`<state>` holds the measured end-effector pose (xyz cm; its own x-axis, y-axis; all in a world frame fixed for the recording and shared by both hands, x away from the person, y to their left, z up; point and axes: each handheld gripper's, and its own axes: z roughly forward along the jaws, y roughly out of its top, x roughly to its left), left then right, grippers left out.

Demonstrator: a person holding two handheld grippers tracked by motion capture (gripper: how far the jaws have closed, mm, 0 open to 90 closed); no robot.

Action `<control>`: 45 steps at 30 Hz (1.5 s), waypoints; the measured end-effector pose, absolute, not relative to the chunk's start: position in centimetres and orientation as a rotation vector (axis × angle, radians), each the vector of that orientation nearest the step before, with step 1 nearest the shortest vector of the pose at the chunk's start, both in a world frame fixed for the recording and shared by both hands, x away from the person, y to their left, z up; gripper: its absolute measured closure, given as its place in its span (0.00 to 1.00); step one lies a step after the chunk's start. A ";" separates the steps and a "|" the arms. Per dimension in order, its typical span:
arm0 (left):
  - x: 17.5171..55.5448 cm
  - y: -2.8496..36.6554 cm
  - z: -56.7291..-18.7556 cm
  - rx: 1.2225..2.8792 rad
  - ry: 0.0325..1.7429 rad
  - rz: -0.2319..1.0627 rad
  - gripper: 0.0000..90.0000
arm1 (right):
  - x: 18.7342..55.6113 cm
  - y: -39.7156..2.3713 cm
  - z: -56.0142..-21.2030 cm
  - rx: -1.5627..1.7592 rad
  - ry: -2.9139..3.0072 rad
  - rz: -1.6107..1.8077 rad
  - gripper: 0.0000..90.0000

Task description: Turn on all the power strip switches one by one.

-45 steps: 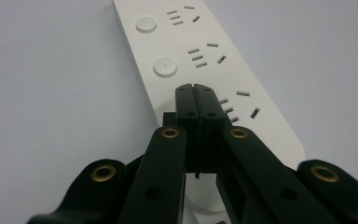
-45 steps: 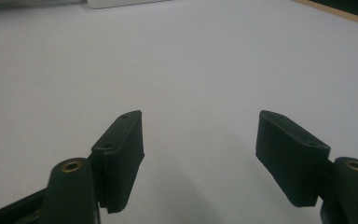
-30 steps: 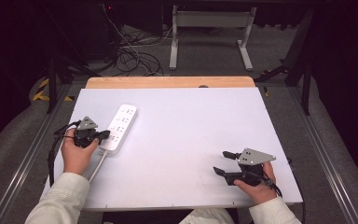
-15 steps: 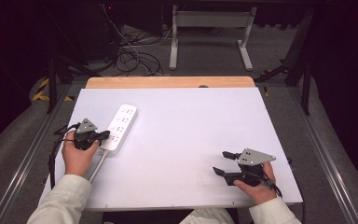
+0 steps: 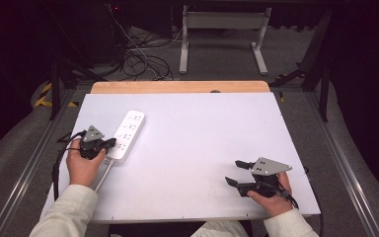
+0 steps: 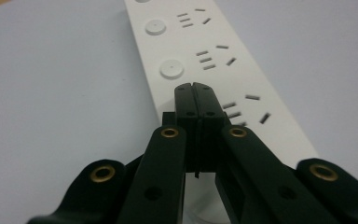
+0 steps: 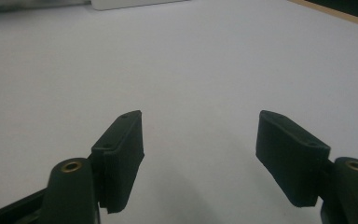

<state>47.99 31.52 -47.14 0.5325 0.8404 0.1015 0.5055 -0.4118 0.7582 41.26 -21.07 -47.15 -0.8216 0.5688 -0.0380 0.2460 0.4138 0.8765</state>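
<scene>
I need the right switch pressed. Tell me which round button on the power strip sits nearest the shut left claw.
The button just ahead and left of the left claw tips on the power strip; the other buttons lie farther up the strip.

White power strip [image 5: 126, 134], grey slot marks; black jaws; pale lilac table [image 5: 202, 148], wooden far edge.

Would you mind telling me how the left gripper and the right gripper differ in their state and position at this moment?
The left gripper has its jaws shut together, with nothing between them; the right gripper has its jaws wide apart, also with nothing between them. The left gripper's tips are over the near end of the white power strip, while the right gripper sits over bare table, far from the strip. Both are black, hand-held and low over the table.
</scene>
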 end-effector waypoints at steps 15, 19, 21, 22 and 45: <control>48.4 31.0 -45.7 2.000 1.128 0.589 1.00 | 41.4 -21.0 -47.3 0.707 2.348 1.365 0.36; 48.8 31.1 -45.2 2.005 1.118 0.611 1.00 | 41.4 -21.1 -47.3 0.707 2.349 1.362 0.36; 49.0 31.0 -45.1 1.999 1.111 0.610 1.00 | 41.4 -21.1 -47.3 0.708 2.348 1.364 0.36; 49.2 30.9 -45.1 1.996 1.110 0.606 1.00 | 41.4 -21.1 -47.3 0.708 2.348 1.364 0.36; 51.5 30.6 -46.6 2.024 1.147 0.601 1.00 | 41.5 -21.1 -47.3 0.708 2.350 1.366 0.36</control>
